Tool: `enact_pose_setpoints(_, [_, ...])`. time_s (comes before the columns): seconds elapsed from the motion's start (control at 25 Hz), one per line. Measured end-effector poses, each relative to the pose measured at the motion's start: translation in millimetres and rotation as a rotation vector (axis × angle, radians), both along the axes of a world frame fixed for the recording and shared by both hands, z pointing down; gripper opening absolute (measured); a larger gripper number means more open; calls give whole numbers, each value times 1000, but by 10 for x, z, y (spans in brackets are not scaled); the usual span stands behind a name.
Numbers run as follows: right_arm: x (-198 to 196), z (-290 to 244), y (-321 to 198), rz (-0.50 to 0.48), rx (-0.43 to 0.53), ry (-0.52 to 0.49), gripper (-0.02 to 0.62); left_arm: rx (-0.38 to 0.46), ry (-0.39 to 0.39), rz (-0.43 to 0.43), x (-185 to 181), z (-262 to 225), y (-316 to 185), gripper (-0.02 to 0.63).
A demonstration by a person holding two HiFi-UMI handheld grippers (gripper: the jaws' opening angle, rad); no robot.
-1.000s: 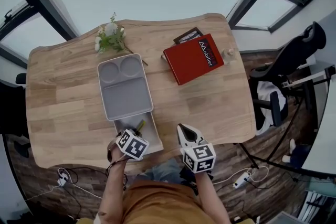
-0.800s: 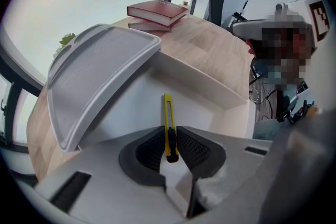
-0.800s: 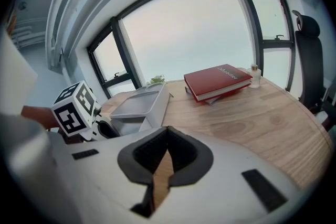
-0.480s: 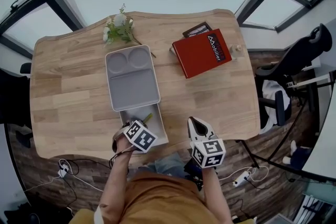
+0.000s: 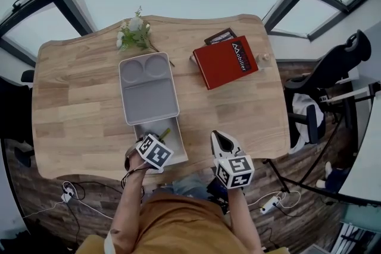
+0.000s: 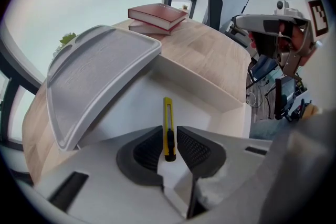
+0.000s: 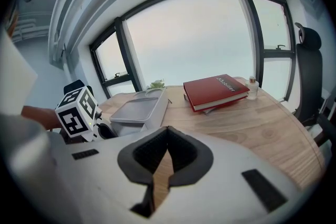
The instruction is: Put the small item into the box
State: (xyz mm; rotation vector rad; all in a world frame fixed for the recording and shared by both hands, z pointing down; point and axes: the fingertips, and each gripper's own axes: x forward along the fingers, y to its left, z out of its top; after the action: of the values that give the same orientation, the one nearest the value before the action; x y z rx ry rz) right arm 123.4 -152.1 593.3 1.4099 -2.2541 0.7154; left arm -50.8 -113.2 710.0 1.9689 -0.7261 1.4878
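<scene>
The wooden worktop [image 5: 77, 104] carries a white box [image 6: 202, 84] with a grey lid [image 5: 149, 89] lying over its far part, so the near end stands open. A red book [image 5: 226, 62] lies well apart to the right, on a darker one. The person's left forearm [image 5: 128, 205] reaches forward from the body to the worktop's near edge and tips the left hand-held gripper [image 6: 169, 140] down over the open end of the box. Its jaws are closed tight on a yellow utility knife [image 6: 167, 113], whose free end points into the box; whether it touches the bottom cannot be told. The right hand-held gripper [image 7: 167, 139] is level over the near edge, right of the box, aimed across the worktop, with its jaws together and nothing between them.
</scene>
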Motion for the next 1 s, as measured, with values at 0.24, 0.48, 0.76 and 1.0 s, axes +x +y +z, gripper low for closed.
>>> enact_pose_setpoints(0.24, [-70, -103, 33, -24, 23, 8, 5, 70, 90, -61, 18, -119, -79, 74])
enact_pose_setpoints(0.48, [-230, -245, 87, -39, 50, -27, 5, 181, 142, -116, -2, -358, -167, 72])
enact_pose_setpoints(0.76, [-449, -523, 198, -65, 108, -87, 5, 304, 584, -423, 13, -1104, -369, 6])
enact_pose_setpoints(1.0, [-566, -868, 293, -67, 223, -105, 4, 555, 700, -430, -151, -1739, -364, 5])
